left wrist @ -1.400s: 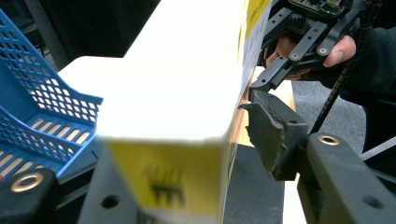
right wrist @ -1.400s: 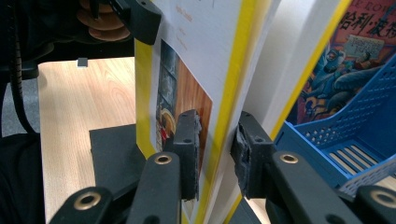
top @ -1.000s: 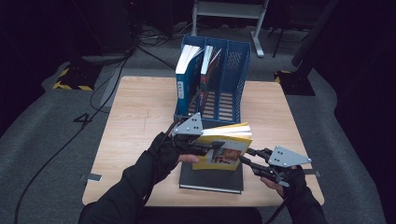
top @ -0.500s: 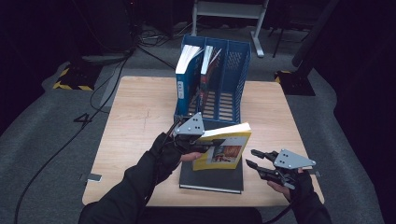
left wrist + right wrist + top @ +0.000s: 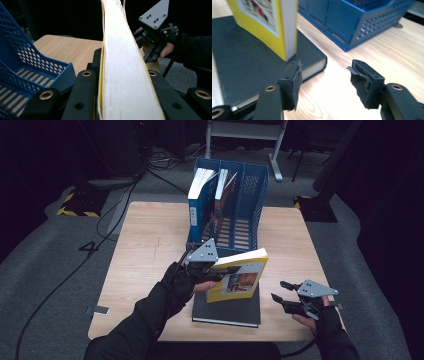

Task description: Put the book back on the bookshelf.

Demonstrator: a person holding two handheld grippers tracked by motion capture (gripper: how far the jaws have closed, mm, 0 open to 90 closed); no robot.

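Withdrawn right gripper (image 5: 279, 290) jaws just spread empty; left gripper (image 5: 216, 270) pinches thick yellow book (image 5: 240, 277).

Four books are showing: one yellow book (image 5: 240, 277), one black book (image 5: 227, 310), and seemingly two standing books (image 5: 202, 195) in one blue file rack (image 5: 250, 195). Two grippers are working.

Tabletop (image 5: 150, 250): pale wood grain, smooth, slight sheen. File rack (image 5: 250, 195) at far edge: blue plastic, perforated, glossy. Yellow book (image 5: 240, 277): glossy cover, matt white paper edge. Black book (image 5: 227, 310) at near edge: matt cover. Right gripper (image 5: 324, 75): matt black plastic, rough worn foam pads, brass-looking eyelets.
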